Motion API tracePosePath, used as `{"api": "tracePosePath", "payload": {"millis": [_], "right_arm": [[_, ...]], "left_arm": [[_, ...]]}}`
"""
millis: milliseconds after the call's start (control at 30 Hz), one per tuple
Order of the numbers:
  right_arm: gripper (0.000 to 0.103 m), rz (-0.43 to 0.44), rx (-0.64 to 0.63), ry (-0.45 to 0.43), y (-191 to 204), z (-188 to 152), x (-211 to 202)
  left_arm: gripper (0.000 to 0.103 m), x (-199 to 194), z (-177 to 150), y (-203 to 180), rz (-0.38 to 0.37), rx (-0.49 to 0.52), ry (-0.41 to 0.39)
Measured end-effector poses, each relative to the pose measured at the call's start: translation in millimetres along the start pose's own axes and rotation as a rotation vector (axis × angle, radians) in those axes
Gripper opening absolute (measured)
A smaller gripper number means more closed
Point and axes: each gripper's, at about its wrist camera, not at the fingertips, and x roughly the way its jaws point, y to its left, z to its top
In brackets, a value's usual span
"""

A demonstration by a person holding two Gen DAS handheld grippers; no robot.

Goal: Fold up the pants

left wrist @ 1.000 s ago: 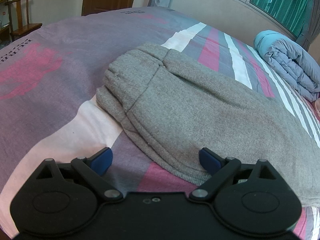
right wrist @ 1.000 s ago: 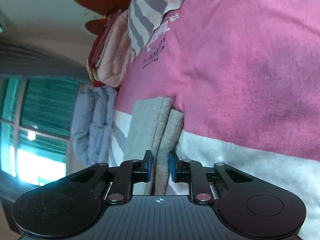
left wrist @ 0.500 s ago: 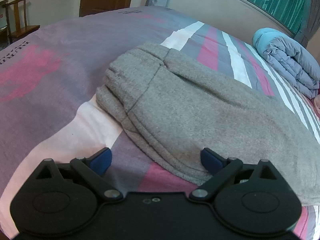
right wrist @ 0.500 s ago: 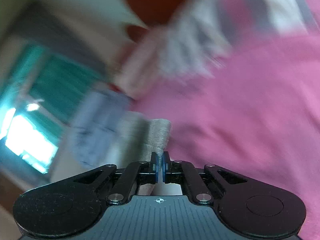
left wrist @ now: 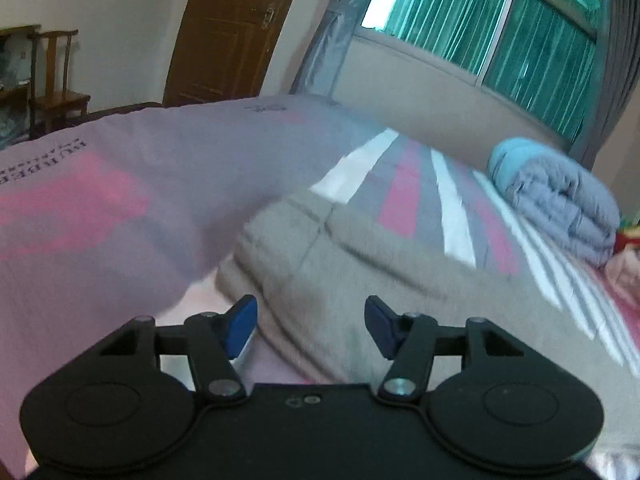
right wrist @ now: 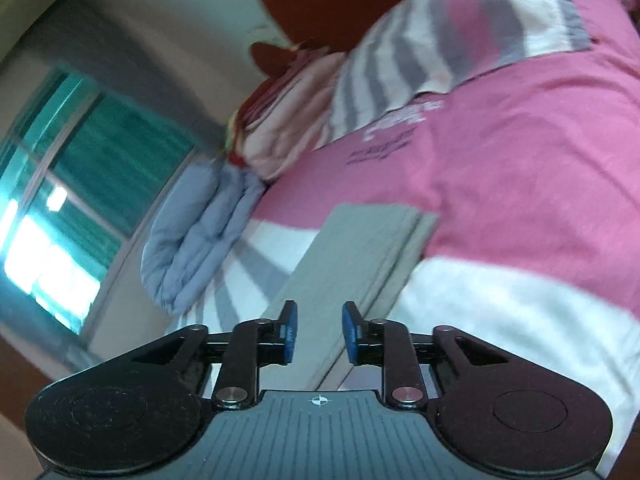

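Observation:
Grey sweatpants (left wrist: 400, 292) lie flat on the bed, waistband end toward the left wrist camera. My left gripper (left wrist: 310, 326) is open, its blue pads astride the near waist edge, low over the cloth. In the right wrist view the leg end of the pants (right wrist: 360, 256) stretches away as a grey strip. My right gripper (right wrist: 318, 332) is open with the cloth lying between its blue pads, not pinched.
The bed cover (left wrist: 100, 216) is pink, purple and white striped. A rolled blue-grey quilt (left wrist: 560, 204) lies at the far side by the window, also in the right wrist view (right wrist: 196, 232). Pillows and folded bedding (right wrist: 304, 112) are stacked at the head. A wooden chair (left wrist: 56, 92) stands by the door.
My left gripper has moved forward onto the waist edge and tilted up. My right gripper, shut half a second ago, has opened over the leg end.

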Motion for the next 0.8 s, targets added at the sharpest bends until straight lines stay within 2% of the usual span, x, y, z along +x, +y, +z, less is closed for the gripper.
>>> {"api": "tracePosePath", "payload": {"millis": [67, 100, 233, 267, 300, 367, 400, 467, 567, 600, 633, 667, 700, 767, 800], "right_arm": [[0.026, -0.004, -0.035, 0.015, 10, -8, 5], [0.026, 0.001, -0.050, 0.020, 14, -10, 6], [0.026, -0.016, -0.072, 0.042, 17, -14, 12], [0.026, -0.027, -0.060, 0.047, 15, -14, 12], [0.026, -0.040, -0.049, 0.049, 13, -15, 13], [0.026, -0.053, -0.038, 0.055, 10, -16, 12], [0.026, -0.054, -0.040, 0.051, 9, -14, 10], [0.026, -0.051, -0.046, 0.040, 8, -12, 6], [0.027, -0.050, -0.028, 0.030, 2, -7, 3], [0.036, -0.043, -0.028, 0.022, 2, -3, 2], [0.060, -0.037, -0.034, 0.007, 1, 0, 1], [0.070, -0.029, -0.038, -0.016, 1, 4, 0], [0.073, -0.017, -0.034, -0.040, -1, 10, -1], [0.072, -0.002, 0.007, -0.041, -7, 23, 6], [0.064, -0.001, 0.037, -0.045, -12, 30, 11]], "left_arm": [[0.047, 12, 10, 6, 0.009, -0.028, 0.040], [0.037, 18, 13, 8, -0.001, -0.030, 0.052], [0.017, 42, 20, 9, 0.017, 0.003, 0.124], [0.009, 42, 22, 10, 0.021, 0.008, 0.124], [0.006, 36, 25, 13, 0.007, -0.009, 0.097], [0.006, 20, 32, 16, -0.028, -0.021, 0.019], [0.006, 20, 30, 18, -0.021, -0.020, 0.029], [0.007, 41, 16, 28, 0.007, -0.026, 0.138], [0.011, 41, 8, 31, -0.010, -0.027, 0.119], [0.011, 41, 7, 30, -0.007, -0.015, 0.118], [0.012, 40, 6, 28, -0.004, 0.001, 0.115], [0.012, 40, 5, 27, -0.003, 0.014, 0.115], [0.012, 40, 5, 27, -0.004, 0.013, 0.115], [0.012, 42, 8, 29, -0.008, 0.000, 0.120], [0.012, 42, 9, 29, -0.009, -0.005, 0.123]]}}
